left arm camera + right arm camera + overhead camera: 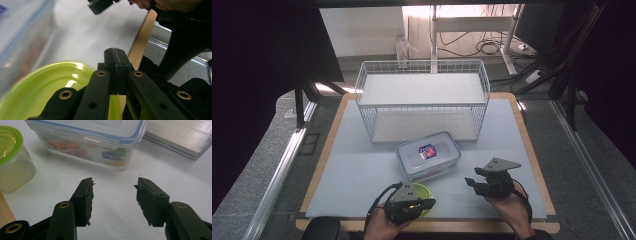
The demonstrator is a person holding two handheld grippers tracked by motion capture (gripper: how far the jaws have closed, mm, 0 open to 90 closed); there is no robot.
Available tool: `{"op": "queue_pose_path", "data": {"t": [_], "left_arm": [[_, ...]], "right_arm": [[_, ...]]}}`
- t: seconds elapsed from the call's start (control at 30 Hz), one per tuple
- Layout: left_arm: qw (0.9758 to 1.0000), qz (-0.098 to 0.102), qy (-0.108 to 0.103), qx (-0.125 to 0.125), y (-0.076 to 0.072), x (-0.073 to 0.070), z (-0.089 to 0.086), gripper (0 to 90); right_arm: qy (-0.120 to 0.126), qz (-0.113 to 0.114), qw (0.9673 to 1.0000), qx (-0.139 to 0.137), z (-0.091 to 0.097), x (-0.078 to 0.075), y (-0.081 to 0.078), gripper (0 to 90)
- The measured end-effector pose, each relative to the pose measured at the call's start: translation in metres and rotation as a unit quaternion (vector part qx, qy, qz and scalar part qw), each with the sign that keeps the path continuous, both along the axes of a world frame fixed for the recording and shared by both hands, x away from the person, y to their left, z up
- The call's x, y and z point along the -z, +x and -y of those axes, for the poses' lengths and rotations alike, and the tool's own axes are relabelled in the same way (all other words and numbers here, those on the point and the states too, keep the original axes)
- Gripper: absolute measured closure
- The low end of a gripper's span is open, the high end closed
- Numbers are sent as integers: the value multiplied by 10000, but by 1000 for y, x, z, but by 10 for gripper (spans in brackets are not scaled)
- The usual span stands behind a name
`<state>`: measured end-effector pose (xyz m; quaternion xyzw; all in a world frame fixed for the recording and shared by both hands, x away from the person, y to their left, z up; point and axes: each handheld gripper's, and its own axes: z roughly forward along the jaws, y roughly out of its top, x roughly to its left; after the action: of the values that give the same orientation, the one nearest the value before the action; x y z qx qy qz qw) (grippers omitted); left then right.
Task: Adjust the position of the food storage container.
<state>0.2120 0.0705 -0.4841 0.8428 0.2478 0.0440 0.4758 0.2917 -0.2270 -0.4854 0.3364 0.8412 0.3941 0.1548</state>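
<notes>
Centrally in the high view, the table [357,170] fills the middle of the frame under a pale grey mat. Toward its upper half stands a white wire rack [422,100] with two flat shelves, one above the other. Just below the rack, near the middle of the frame, lies a clear box [428,154] with a blue-edged clip lid and a small label on top; through its side wall, the right gripper view shows orange and green contents, too blurred to name.

Lower, at the bottom centre of the high view, sits a small clear tub [423,192] with a lime-green lid, just below the box's near corner. The left tool [409,206] is over it at the bottom centre-left. In the left gripper view its jaws stand pressed together with no gap and nothing between them, just above the green lid's rim.

At the lower right of the high view, the right tool [473,184] is held near the box's right end. Its jaws stand partly apart over bare mat, holding nothing, with the box beyond them.
</notes>
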Motion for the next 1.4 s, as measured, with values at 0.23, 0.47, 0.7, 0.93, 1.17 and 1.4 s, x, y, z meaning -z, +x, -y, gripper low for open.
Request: {"op": "queue_pose_path", "data": {"t": [0.23, 0.47, 0.7, 0.93, 1.17, 1.4], "left_arm": [[9992, 25, 378, -88, -2, 6, 6, 900], [9991, -234, 234, -256, 2, 9, -3, 900], [9991, -209, 349, -144, -3, 6, 13, 900], [9981, -183, 467, -363, -2, 5, 9, 900], [9979, -269, 501, -309, -2, 7, 14, 900], [9966, -329, 583, -487, 1, 7, 5, 900]], "right_arm": [[-100, -42, 9999, -66, -1, 2, 1, 454], [-119, -58, 9999, -111, -2, 2, 1, 437], [-164, -93, 9997, -137, -4, 4, 3, 426], [-157, -106, 9997, -154, -4, 4, 3, 418], [-173, -134, 9996, -161, -5, 5, 4, 412], [-167, -129, 9996, -163, -4, 4, 3, 409]]}}
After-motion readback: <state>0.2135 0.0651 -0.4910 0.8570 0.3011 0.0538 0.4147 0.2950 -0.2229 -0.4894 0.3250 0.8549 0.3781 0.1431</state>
